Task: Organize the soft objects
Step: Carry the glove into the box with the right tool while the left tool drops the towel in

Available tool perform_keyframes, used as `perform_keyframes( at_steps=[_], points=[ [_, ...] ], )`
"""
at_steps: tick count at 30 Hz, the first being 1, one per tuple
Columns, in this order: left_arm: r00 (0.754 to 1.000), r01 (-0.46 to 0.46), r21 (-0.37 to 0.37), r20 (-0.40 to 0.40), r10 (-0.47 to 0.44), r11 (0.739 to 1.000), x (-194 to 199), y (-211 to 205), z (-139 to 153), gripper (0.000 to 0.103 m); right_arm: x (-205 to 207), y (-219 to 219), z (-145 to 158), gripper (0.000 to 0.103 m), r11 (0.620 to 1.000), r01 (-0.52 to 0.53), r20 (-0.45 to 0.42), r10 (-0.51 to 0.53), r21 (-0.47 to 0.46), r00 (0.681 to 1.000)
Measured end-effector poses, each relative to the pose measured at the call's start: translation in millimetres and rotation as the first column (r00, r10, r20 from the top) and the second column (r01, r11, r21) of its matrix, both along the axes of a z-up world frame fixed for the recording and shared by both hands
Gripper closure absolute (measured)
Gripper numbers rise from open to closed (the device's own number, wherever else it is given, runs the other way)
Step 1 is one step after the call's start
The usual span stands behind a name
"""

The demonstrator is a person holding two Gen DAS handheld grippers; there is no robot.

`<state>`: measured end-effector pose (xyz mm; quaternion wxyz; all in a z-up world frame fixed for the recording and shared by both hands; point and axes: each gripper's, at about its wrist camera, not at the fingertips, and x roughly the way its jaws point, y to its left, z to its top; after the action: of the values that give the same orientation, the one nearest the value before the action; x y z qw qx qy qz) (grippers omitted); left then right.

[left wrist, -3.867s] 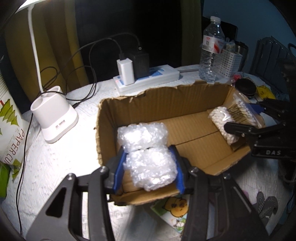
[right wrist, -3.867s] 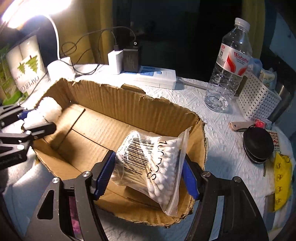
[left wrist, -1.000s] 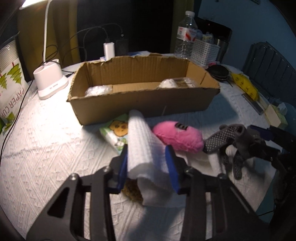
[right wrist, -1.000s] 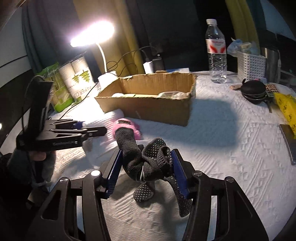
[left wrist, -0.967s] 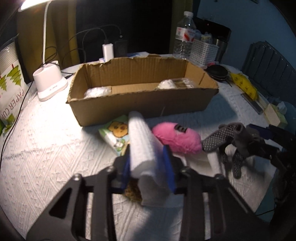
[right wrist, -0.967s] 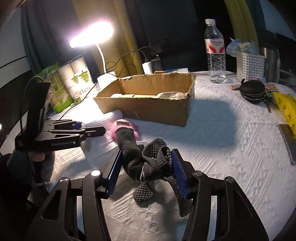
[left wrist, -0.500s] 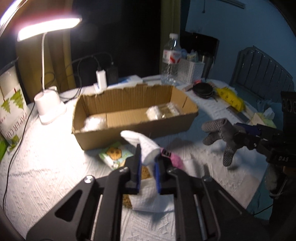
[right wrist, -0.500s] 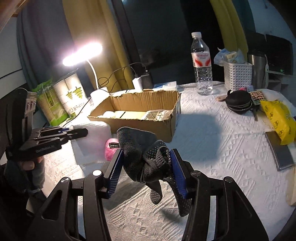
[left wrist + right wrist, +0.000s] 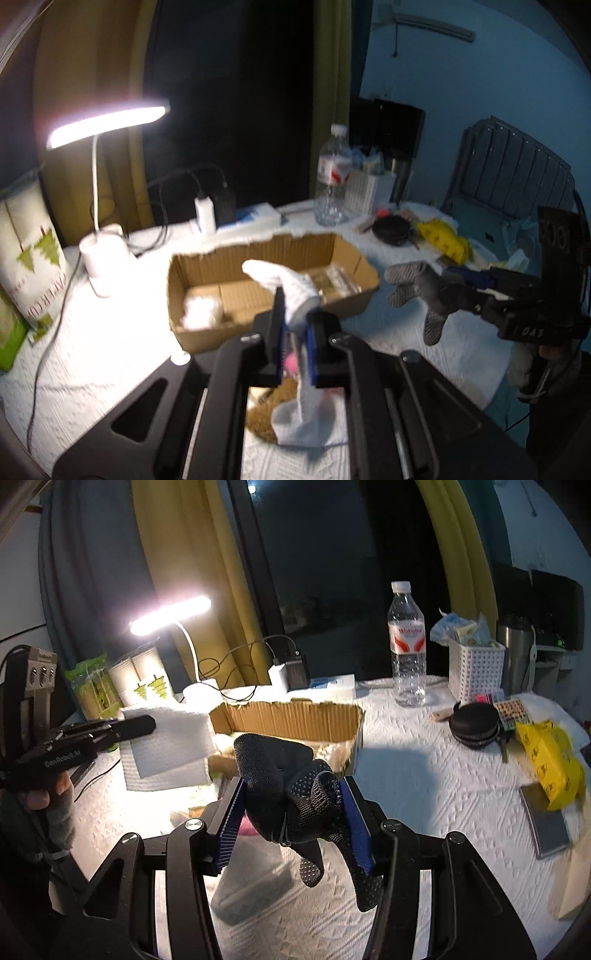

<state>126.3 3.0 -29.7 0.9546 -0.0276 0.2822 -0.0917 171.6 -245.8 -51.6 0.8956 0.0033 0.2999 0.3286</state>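
My left gripper [image 9: 293, 317] is shut on a white cloth [image 9: 288, 284] and holds it high above the table, in front of the open cardboard box [image 9: 266, 247]; the cloth hangs flat in the right wrist view [image 9: 166, 744]. My right gripper [image 9: 291, 805] is shut on a black dotted glove [image 9: 291, 794], lifted off the table; it shows in the left wrist view [image 9: 417, 288] to the right of the box. The box [image 9: 295, 716] holds a bubble-wrap bundle [image 9: 201, 308] at its left end and a bag of cotton swabs [image 9: 332, 280] at its right end. A pink plush [image 9: 245, 827] lies below, mostly hidden.
A lit desk lamp [image 9: 103, 192], a paper-cup pack [image 9: 31, 258] and a power strip with chargers [image 9: 236, 218] stand behind and left of the box. A water bottle [image 9: 406, 646], white basket [image 9: 474, 668], black round case [image 9: 474, 725] and yellow packet [image 9: 550, 760] are at the right.
Both grippers have risen well above the table with their loads. The white cloth and the glove now hang in the air, and the box looks farther below.
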Motion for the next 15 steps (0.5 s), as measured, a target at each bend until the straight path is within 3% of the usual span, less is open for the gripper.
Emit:
perform_keyframes(
  at_steps=[8,15],
  points=[
    [0.999,0.009,-0.017,0.05,-0.008,1.0,17.1,15.6,22.0,0.094,17.7,13.8,11.9,0.049,1.0,-0.006,0.024,0.006,-0.011,1.0],
    [0.999,0.009,-0.016,0.046,-0.008,1.0,41.9,26.6,20.3,0.094,37.2,29.1,18.8,0.049,1.0,-0.011,0.042,0.012,-0.02,0.999]
  ],
)
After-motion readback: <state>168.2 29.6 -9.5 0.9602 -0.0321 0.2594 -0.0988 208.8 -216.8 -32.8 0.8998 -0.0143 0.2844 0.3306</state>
